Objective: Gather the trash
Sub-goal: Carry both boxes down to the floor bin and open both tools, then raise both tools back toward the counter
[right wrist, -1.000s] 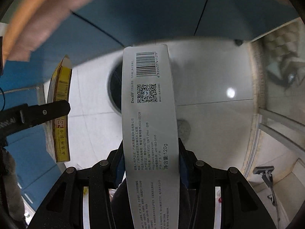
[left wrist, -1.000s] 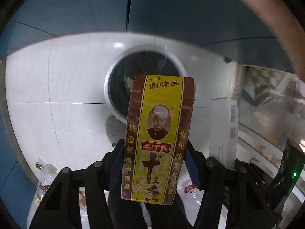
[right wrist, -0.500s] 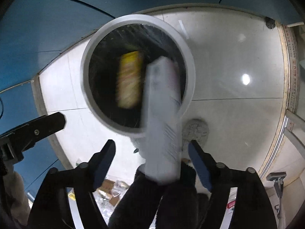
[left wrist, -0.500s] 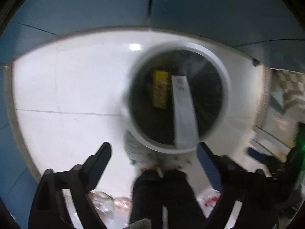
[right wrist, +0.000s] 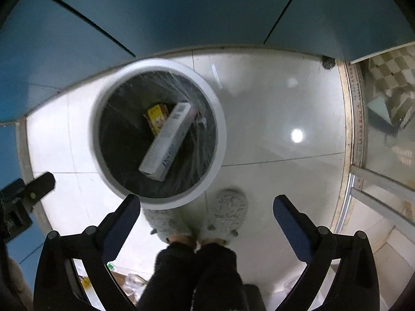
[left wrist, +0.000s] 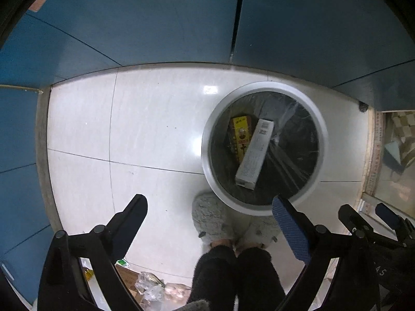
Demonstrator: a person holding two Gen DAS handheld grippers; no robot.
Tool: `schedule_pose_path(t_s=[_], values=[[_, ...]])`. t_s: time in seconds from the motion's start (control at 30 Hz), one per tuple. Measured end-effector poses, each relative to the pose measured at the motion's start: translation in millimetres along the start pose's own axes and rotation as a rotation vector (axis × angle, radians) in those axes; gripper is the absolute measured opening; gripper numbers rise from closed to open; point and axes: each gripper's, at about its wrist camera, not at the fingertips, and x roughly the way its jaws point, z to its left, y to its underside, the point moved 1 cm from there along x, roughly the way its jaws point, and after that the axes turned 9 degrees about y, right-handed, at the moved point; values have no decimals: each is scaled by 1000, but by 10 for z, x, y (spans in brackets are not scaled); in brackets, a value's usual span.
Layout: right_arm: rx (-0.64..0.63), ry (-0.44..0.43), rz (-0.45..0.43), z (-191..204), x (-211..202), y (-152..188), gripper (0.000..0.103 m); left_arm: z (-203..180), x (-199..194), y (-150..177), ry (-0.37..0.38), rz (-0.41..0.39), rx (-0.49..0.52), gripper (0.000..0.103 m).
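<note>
Both my tools hang empty above the floor: the left tool [left wrist: 208, 224] is spread wide and the right tool [right wrist: 206, 219] is opening. The yellow seasoning box [left wrist: 240, 136] and white carton [left wrist: 255, 153] lie in the lined trash bin [left wrist: 262, 86] at one o'clock. More litter [left wrist: 150, 289] waits at six o'clock by my slippers [left wrist: 210, 217], so I judge collecting is only partly done.

floor [left wrist: 155, 134]: pale glossy tiles | on it: white-rimmed bin [left wrist: 264, 208], grey slippers [left wrist: 210, 217]

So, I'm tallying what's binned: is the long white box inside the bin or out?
Inside. The white box lies in the lined bin, leaning over the yellow packet.
</note>
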Motion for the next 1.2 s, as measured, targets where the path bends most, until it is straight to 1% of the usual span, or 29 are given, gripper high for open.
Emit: schedule_pose_path(t_s=[0.07, 0.27, 0.47, 0.5, 0.73, 0.77, 0.93, 1.03, 1.13, 1.2], values=[[-7, 2, -21, -15, -137, 32, 103, -27, -130, 46, 6, -6, 10, 98], [-27, 12, -86, -60, -722, 166, 103, -167, -573, 172, 11, -42, 42, 98], [-27, 5, -124, -173, -1399, 324, 103, -266, -1147, 356, 24, -71, 56, 98], [-28, 5, -130, -185, -1498, 355, 103, -279, -1298, 402, 33, -77, 59, 98], [-28, -21, -185, -287, -2493, 637, 103, -366, -2127, 692, 53, -115, 69, 98], [-28, -23, -193, -299, -2684, 696, 103, -374, -2242, 731, 55, -120, 71, 98], [-26, -34, -215, -386, -3372, 949, 103, -392, -2801, 930, 79, -134, 80, 98], [-35, -33, -233, -435, -3768, 1102, 103, -396, -3127, 1012, 90, -165, 100, 98], [-44, -37, -254, -463, -4116, 1230, 103, -402, -3439, 1043, 104, -212, 110, 98], [-37, -55, -272, -499, -4342, 1282, 103, -413, -3674, 1034, 107, -265, 117, 98]])
